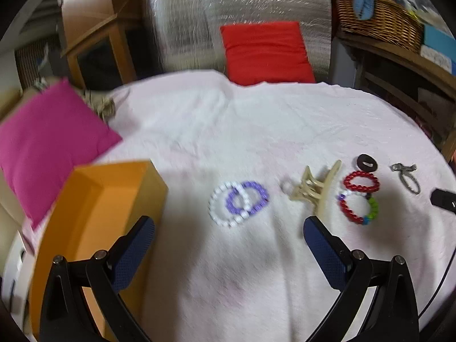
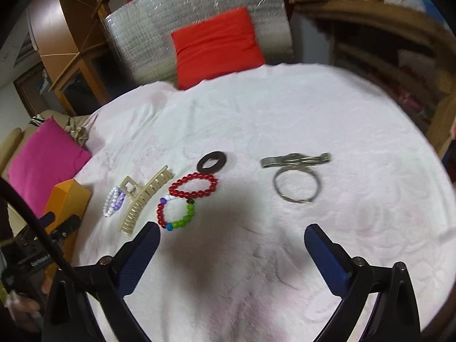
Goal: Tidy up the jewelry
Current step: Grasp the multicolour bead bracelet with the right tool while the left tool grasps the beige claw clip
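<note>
Several jewelry pieces lie in a row on the pale pink cloth [image 2: 285, 108]: white bracelet [image 1: 221, 208] overlapping purple bracelet [image 1: 250, 199], cream hair claw [image 1: 315, 189], red bracelet [image 1: 360, 181] touching multicolour bracelet [image 1: 359, 208], dark ring-shaped disc [image 1: 366, 163], metal bangle [image 2: 296, 183]. Orange box [image 1: 94, 216] stands open at the row's left end. Left gripper [image 1: 229, 235] and right gripper [image 2: 232, 240] hover with jaws wide, nothing between them. Beyond: magenta cushion [image 1: 45, 145], red cushion [image 1: 265, 51], wicker basket [image 1: 379, 20].
</note>
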Demonstrator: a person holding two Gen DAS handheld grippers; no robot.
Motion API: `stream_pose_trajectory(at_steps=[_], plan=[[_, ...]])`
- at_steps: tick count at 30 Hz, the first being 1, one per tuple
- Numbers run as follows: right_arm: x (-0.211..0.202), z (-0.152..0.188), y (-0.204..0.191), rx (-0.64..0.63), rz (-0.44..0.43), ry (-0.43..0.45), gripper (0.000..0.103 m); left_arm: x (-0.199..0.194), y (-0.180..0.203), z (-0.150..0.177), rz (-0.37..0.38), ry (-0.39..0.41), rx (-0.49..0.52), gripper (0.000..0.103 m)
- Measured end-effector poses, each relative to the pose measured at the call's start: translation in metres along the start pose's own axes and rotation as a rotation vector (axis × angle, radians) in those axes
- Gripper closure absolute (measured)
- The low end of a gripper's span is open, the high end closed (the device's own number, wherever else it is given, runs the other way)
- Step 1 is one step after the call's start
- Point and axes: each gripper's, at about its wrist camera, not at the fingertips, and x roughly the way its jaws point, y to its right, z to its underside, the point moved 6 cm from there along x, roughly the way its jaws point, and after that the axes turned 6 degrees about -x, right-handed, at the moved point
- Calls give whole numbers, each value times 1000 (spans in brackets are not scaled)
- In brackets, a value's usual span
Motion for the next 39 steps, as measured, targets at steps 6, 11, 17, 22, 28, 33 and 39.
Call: stream_pose_trajectory(at_steps=[6,11,17,22,28,33,39], plan=[[43,-8,-35,-43,-128,-91,26,3,4,7,7,-33,73,0],[79,1,-57,-110,-103,-191,42,11,5,20,-22,-72,203,0],[107,5,-53,-108,23,-262,60,13,-7,22,12,-88,175,0],[106,9,-63,-178,96,-255,91,17,-1,19,60,-107,156,0],[80,11,-42,-124,71,-239,92,26,27,13,154,-124,119,0],[58,12,-6,-20,24,-219,92,41,57,12,227,-160,86,0],[35,11,22,65,-40,-200,92,63,85,15,301,-235,49,30]])
